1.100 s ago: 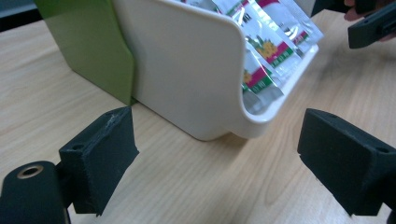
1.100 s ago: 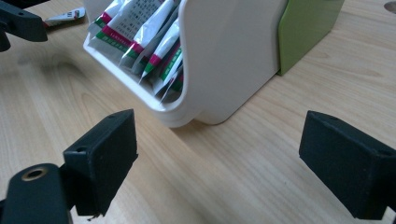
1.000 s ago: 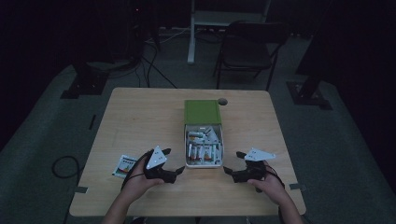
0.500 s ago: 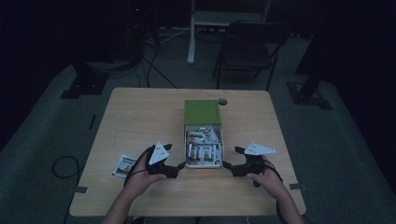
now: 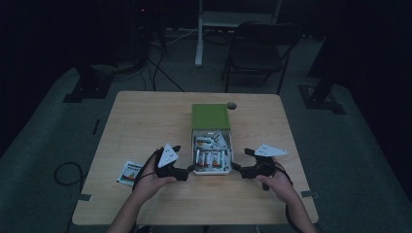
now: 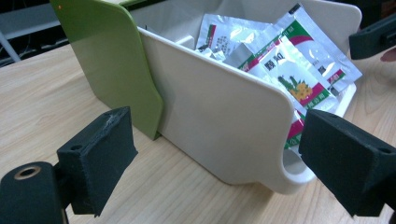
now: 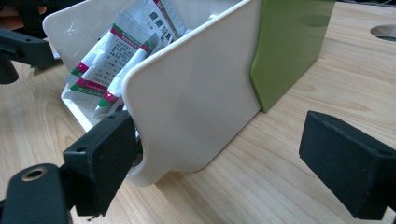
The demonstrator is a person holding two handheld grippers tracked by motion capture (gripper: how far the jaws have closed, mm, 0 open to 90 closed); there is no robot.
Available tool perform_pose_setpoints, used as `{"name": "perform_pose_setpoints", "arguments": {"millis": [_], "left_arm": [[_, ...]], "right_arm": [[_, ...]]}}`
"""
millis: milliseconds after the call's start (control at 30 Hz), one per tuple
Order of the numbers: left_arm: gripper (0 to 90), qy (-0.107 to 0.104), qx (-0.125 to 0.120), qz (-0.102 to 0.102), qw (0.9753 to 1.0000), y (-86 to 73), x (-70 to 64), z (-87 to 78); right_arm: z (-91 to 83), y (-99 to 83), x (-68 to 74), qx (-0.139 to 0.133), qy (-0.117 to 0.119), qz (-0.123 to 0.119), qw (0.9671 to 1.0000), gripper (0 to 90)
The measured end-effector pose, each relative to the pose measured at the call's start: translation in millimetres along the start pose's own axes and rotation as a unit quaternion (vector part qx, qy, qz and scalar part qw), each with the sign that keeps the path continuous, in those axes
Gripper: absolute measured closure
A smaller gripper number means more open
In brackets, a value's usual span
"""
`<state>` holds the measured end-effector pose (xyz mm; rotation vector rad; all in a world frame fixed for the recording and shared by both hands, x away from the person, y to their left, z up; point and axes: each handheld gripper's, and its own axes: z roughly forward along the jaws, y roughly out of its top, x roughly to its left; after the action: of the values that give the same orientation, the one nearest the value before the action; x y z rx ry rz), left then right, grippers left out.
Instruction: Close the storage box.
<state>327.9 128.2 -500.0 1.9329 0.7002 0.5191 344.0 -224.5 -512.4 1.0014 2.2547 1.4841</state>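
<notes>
Drawer of green box pulled out at table centre, sachets heaped inside. Left gripper at drawer's front left corner, jaws apart, nothing held. Right gripper at front right corner, jaws likewise apart, empty. One loose sachet lies on table left of left hand. Judgement: drawer open and flanked, not gripped; next step, closing or emptying, not yet begun.

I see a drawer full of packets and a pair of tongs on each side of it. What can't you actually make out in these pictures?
- Packets: lower ones hidden behind the white drawer wall in both gripper views.
- Packet print: too small in the high view.
- Green case: its inside is covered by its own top.
- Loose packet: partly hidden by the left hand.
- Room behind: too dark.
</notes>
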Motion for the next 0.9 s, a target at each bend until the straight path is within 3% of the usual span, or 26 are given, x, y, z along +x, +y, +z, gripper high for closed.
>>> {"name": "perform_pose_setpoints", "arguments": {"millis": [400, 900], "left_arm": [[10.1, 0.014, -0.006, -0.014, 0.9998, 0.8, 3.0, 6.2], [9.8, 0.020, -0.007, -0.013, 0.9997, 2.2, 4.1, 9.5]], "right_arm": [[1.9, 2.3, -1.6, 0.002, 0.001, -0.006, 1.0000, 10.9], [4.4, 3.1, -5.5, 0.000, -0.007, -0.003, 1.0000, 10.9]]}}
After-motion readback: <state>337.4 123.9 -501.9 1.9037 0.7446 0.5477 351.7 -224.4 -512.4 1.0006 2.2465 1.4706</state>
